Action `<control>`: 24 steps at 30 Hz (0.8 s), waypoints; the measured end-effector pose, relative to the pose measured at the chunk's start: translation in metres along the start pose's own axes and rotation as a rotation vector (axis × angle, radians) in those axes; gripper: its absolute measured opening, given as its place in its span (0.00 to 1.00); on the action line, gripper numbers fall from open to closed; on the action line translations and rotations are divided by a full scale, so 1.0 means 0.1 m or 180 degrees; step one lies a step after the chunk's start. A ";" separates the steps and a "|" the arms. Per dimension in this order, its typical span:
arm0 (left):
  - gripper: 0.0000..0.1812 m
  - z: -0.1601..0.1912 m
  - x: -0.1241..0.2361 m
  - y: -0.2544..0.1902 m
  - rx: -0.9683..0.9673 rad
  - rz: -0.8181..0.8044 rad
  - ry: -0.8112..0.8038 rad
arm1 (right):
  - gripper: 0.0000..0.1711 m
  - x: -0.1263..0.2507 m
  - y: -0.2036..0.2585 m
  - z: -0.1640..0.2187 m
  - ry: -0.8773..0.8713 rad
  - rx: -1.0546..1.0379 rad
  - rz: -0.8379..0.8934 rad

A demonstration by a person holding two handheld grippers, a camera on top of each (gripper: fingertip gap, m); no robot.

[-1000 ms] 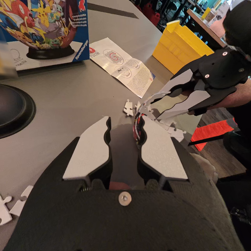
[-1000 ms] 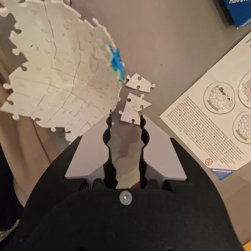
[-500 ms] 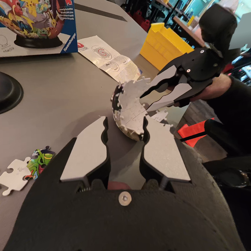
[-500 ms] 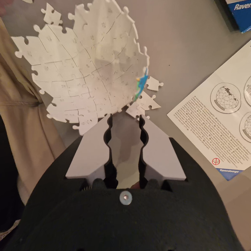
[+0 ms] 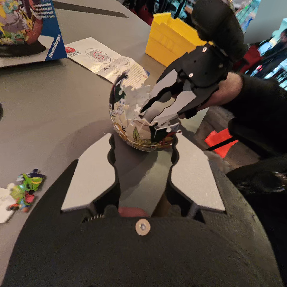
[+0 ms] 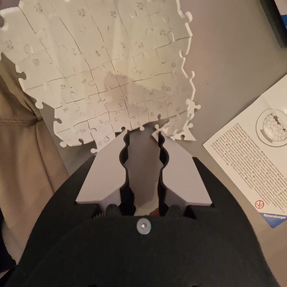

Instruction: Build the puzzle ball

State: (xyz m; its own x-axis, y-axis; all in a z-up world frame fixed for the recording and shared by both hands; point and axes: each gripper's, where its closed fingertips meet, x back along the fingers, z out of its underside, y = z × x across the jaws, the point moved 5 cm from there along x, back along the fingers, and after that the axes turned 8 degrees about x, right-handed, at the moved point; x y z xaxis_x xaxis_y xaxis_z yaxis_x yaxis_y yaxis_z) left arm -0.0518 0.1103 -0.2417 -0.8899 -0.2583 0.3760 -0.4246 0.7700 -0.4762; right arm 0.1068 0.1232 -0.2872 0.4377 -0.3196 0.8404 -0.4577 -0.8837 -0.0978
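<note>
The half-built puzzle ball (image 5: 136, 132) is a curved shell that rests on the grey table (image 5: 54, 116), printed side out. Its white numbered inside fills the right wrist view (image 6: 101, 69). My left gripper (image 5: 143, 136) is open wide and empty, its tips either side of the shell's near bottom. My right gripper (image 6: 144, 132) is open and empty at the shell's lower rim. In the left wrist view the right gripper (image 5: 147, 116) reaches into the shell from the right. Loose white pieces (image 6: 186, 135) lie beside the shell.
The puzzle box (image 5: 31, 31) and the instruction leaflet (image 5: 105, 62) lie at the back left; the leaflet also shows in the right wrist view (image 6: 248, 155). A yellow bin (image 5: 170, 42) stands at the back. Loose coloured pieces (image 5: 26, 189) lie at the near left. The table edge runs close on the right. About 12 cm separates my left fingertips from my right.
The shell has turned from edge-on to a bowl facing the right gripper. My left jaws have opened wider. My right gripper has moved in closer to the shell's inside.
</note>
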 end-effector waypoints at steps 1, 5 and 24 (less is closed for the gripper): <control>0.41 0.00 -0.01 0.01 -0.0165 -0.0039 0.0020 | 0.20 -0.01 0.01 -0.02 0.0001 0.0041 0.0011; 0.52 0.04 -0.07 0.03 -0.0326 0.0031 0.0160 | 0.21 -0.05 0.01 -0.07 -0.0015 0.0105 0.0023; 0.44 -0.05 -0.11 0.07 -0.0938 -0.0806 -0.0105 | 0.20 -0.22 0.03 -0.25 -0.0163 0.0318 -0.0019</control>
State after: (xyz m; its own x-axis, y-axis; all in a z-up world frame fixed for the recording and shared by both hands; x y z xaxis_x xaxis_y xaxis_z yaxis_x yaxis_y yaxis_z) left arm -0.0446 0.1216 -0.2452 -0.7701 -0.4765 0.4242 -0.5697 0.8128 -0.1212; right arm 0.0765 0.1360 -0.2926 0.4803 -0.3291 0.8130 -0.3768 -0.9145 -0.1476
